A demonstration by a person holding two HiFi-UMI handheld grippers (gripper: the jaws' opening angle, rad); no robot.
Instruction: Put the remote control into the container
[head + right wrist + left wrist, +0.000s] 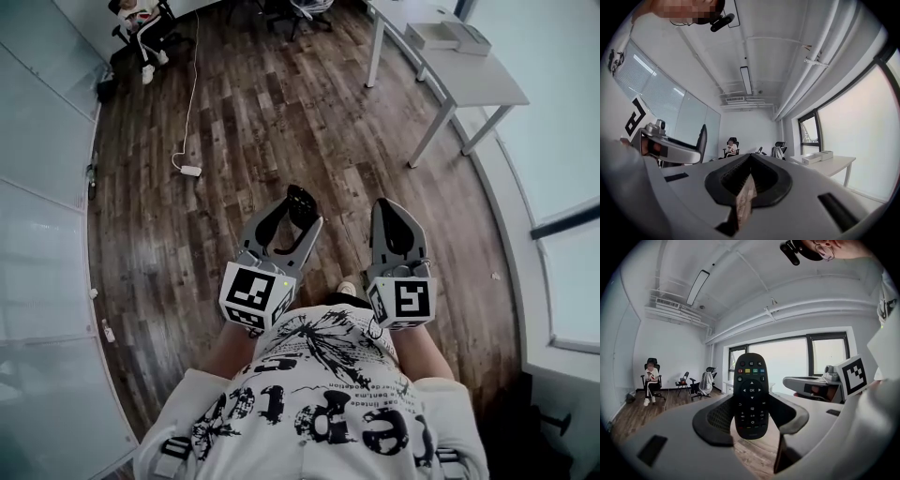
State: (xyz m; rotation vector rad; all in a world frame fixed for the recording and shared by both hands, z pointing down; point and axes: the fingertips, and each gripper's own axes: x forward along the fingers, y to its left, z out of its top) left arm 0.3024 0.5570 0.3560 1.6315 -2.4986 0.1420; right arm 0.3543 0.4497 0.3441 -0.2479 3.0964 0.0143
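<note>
Left gripper (pixel 752 418) pinches the remote control (pixel 751 383) upright, its edges hidden in the grip. Right gripper (pixel 750 159) is pressed together.

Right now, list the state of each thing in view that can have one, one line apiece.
Remote control: upright, buttons toward the left gripper view's camera, clamped between jaws.
Left gripper: shut on the remote control, held above the floor.
Right gripper: shut, jaw tips together, nothing between them.
White box: lying on the table, untouched.
Container: not in view.
</note>
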